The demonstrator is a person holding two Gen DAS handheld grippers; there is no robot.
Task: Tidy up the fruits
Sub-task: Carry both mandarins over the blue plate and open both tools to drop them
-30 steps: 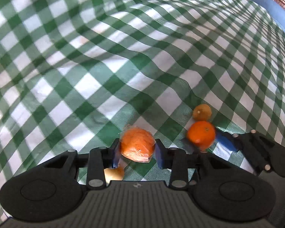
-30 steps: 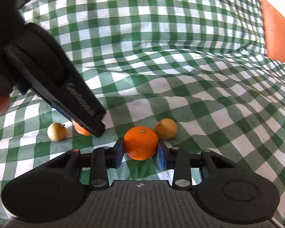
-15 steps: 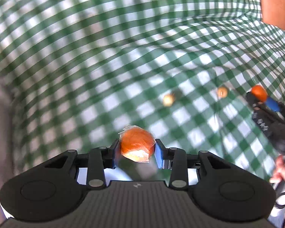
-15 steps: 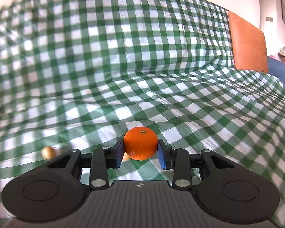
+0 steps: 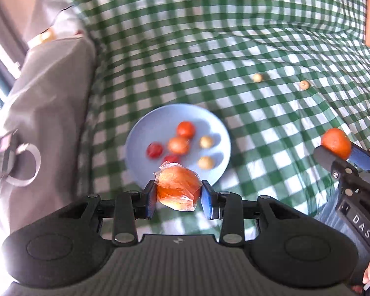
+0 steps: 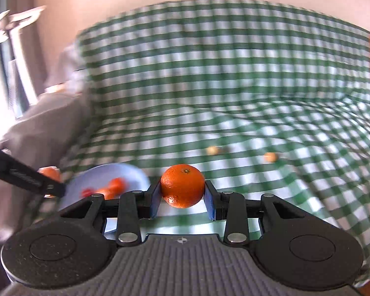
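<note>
The left gripper (image 5: 178, 196) is clamping its blue pads on a round orange fruit wrapped in clear crinkled plastic (image 5: 178, 189), and is holding it in the air above the near rim of a round pale-blue plate (image 5: 138, 133). The plate is lying on a green-and-white checked cloth (image 5: 209, 37), close to the cloth's left border, where a grey fabric mass (image 5: 49, 93) is butting against it. Several small fruits are sitting on the plate: red ones (image 5: 155, 150), orange ones (image 5: 185, 129) and two pale yellow ones (image 5: 206, 142) (the plate's left and far parts are showing bare surface). The right gripper (image 6: 182, 198) is clamping its pads on a smooth round orange mandarin (image 6: 182, 185), raised clear of the cloth to the right of the plate. Two small round tan fruits (image 5: 257, 78) (image 5: 304, 84) are lying apart on the cloth well beyond the plate, with wide open cloth surrounding them.
</note>
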